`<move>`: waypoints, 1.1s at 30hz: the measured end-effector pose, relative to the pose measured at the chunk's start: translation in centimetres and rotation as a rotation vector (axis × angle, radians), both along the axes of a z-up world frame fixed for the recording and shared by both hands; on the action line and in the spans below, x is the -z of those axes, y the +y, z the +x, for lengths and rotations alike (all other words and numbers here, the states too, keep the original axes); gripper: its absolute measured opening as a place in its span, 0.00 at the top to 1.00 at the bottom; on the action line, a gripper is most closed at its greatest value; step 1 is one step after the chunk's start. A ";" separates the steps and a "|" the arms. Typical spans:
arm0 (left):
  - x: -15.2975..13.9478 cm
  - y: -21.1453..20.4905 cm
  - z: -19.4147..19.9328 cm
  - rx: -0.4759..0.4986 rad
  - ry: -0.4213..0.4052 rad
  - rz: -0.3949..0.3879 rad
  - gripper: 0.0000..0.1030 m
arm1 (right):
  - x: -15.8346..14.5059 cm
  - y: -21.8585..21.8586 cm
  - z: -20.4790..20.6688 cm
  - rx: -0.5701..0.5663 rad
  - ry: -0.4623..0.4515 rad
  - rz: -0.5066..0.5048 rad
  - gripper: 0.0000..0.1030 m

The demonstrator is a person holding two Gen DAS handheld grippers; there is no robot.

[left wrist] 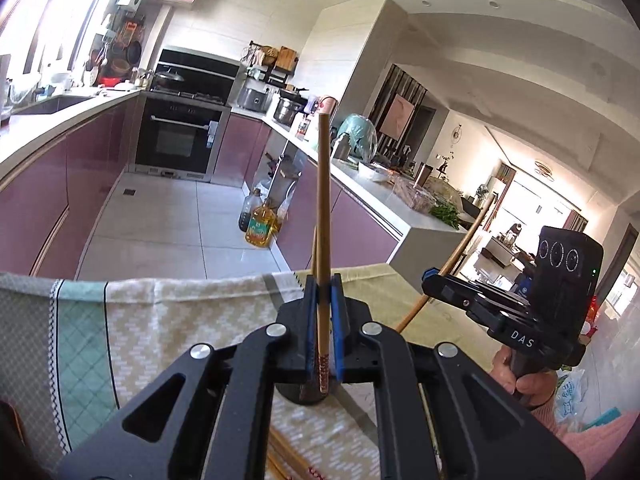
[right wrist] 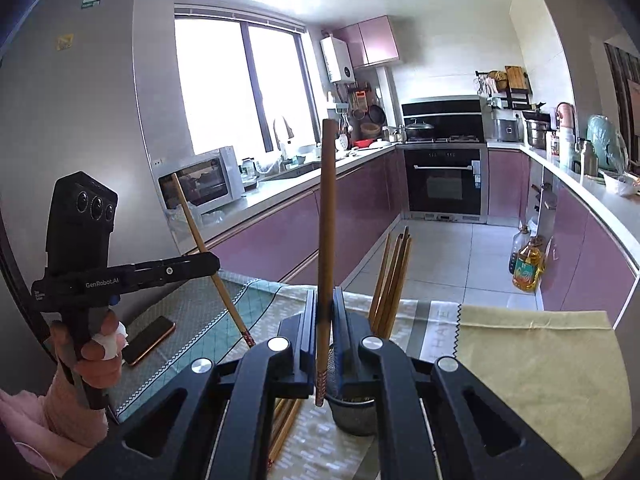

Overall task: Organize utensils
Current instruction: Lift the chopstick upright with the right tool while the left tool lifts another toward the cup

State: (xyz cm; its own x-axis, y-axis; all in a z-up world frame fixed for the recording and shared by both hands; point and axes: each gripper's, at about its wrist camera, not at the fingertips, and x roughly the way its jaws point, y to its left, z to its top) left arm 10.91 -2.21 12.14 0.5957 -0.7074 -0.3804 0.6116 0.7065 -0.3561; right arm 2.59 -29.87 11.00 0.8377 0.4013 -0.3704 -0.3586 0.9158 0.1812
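My left gripper (left wrist: 323, 280) is shut on a wooden chopstick (left wrist: 323, 200) that stands upright, its patterned end low between the blue pads. My right gripper (right wrist: 325, 294) is shut on another upright chopstick (right wrist: 326, 220). A mesh metal holder (right wrist: 352, 412) stands just below the right gripper with several chopsticks (right wrist: 390, 280) leaning in it. The same holder (left wrist: 300, 394) shows dark under the left gripper. Each gripper appears in the other's view, the right gripper (left wrist: 428, 278) at right, the left gripper (right wrist: 214, 260) at left. Loose chopsticks (right wrist: 286, 420) lie on the cloth.
A patterned cloth (left wrist: 168, 320) covers the table, with a yellow cloth (right wrist: 540, 360) at right. A phone (right wrist: 149, 340) lies at the left. Beyond the table edge is the kitchen floor, with oil bottles (right wrist: 527, 264) by purple cabinets.
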 end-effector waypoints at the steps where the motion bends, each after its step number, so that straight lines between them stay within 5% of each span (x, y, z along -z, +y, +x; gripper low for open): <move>1: -0.5 -0.3 0.2 -0.004 -0.013 0.004 0.93 | -0.3 -0.2 0.1 0.005 -0.008 -0.001 0.94; 13: -0.7 -5.1 2.0 0.010 -0.039 0.157 0.93 | -1.2 -1.3 2.2 0.068 -0.032 -0.015 0.94; 22: 3.5 -7.5 3.8 0.059 0.053 0.285 0.93 | 1.7 -0.9 4.5 0.055 0.092 -0.036 0.94; 33: 5.9 -8.3 6.5 0.099 0.139 0.345 0.93 | 5.0 -0.7 7.8 0.028 0.288 -0.042 0.94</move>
State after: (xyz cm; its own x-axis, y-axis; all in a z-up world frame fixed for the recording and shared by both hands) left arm 17.38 -10.54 6.25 0.4568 -0.5751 -0.6786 0.6456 0.7392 -0.1919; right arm 10.41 -30.53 5.99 0.7063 0.3589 -0.6102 -0.2725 0.9334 0.2336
